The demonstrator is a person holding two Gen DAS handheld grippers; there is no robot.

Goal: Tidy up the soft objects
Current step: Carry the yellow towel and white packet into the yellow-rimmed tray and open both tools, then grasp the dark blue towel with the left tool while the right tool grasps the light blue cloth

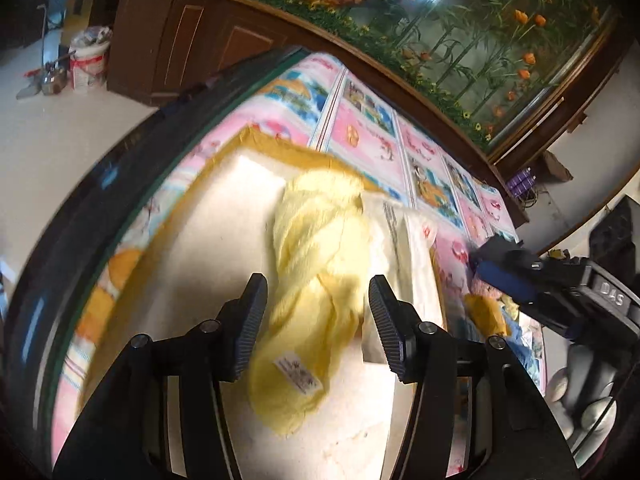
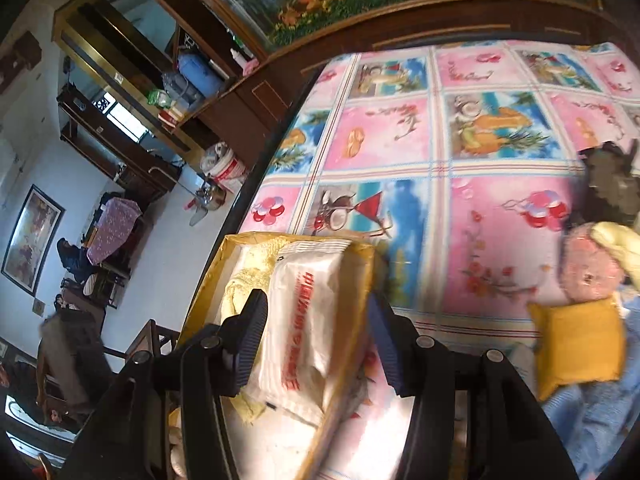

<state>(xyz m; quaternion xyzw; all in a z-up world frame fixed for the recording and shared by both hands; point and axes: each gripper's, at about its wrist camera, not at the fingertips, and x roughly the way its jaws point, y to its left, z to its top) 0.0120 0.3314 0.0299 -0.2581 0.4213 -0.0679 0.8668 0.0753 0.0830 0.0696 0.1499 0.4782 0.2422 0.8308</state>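
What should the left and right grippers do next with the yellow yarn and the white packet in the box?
Probably lift both clear. The yellow yarn and white packet already lie in the yellow-rimmed box, and neither gripper's jaws press on them: left gripper, right gripper. More soft items, such as the mustard cushion, wait on the cloth.

The box point(image 2: 362, 280) near end is cut off by the bottom edge in both views, w/ the right tongs point(image 2: 316, 344) covering part of the white packet point(image 2: 308, 308). Yarn point(image 1: 316, 280) label too small and blurred to read. Pile at right point(image 2: 580, 312) is smeared and clipped by the lens rim.
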